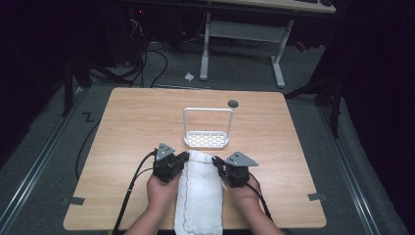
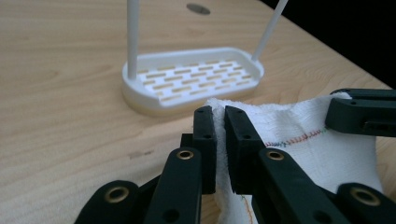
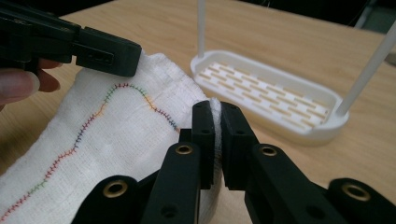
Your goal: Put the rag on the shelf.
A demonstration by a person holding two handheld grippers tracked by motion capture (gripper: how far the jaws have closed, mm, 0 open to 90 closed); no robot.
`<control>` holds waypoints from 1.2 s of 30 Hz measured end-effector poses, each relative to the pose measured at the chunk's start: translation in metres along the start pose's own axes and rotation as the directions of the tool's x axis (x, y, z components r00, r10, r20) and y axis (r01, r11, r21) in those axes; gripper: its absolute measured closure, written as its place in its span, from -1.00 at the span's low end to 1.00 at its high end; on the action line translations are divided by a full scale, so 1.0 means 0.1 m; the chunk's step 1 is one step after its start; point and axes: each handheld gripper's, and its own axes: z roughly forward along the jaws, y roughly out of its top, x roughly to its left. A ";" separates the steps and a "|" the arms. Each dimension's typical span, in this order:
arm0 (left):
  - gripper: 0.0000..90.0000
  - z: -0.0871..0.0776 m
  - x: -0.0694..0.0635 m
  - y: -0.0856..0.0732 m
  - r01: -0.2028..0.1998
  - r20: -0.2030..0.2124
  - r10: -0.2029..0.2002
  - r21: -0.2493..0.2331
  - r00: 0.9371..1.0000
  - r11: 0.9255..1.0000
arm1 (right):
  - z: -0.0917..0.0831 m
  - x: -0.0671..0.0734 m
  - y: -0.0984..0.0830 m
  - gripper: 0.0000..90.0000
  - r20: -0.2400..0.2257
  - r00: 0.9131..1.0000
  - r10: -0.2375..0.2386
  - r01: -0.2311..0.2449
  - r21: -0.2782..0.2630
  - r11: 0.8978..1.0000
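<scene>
The white towel (image 1: 199,193) looks soft and limp — likely to sag — so the left gripper (image 2: 219,122) and right gripper (image 3: 215,114) each pinch a far corner.

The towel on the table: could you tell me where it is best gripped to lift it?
Grip the towel at its two far corners, one tool on each, coming in from the person's side. It lies long and flat, so those corners lift it evenly, as the left tool and right tool do.

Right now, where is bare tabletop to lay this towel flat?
Bare wood lies left of the rack out to the table edge, and right of it likewise. The middle is crowded: towel, left gripper and right gripper.
</scene>
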 end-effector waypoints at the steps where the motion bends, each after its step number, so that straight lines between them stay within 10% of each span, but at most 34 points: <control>1: 0.85 -0.02 -0.02 0.03 -0.008 0.002 0.008 -0.013 1.000 1.000 | -0.01 0.01 0.03 0.90 0.004 1.000 -0.003 0.003 -0.012 1.000; 19: 0.85 -0.23 -0.13 0.54 -0.057 -0.009 0.057 -0.160 0.998 0.986 | -0.18 -0.09 0.56 0.90 0.038 0.999 -0.012 0.018 -0.154 0.988; 36: 0.86 -0.52 -0.36 1.12 -0.120 -0.017 0.121 -0.303 0.993 0.945 | -0.52 -0.12 1.10 0.91 0.077 0.997 -0.032 0.054 -0.295 0.954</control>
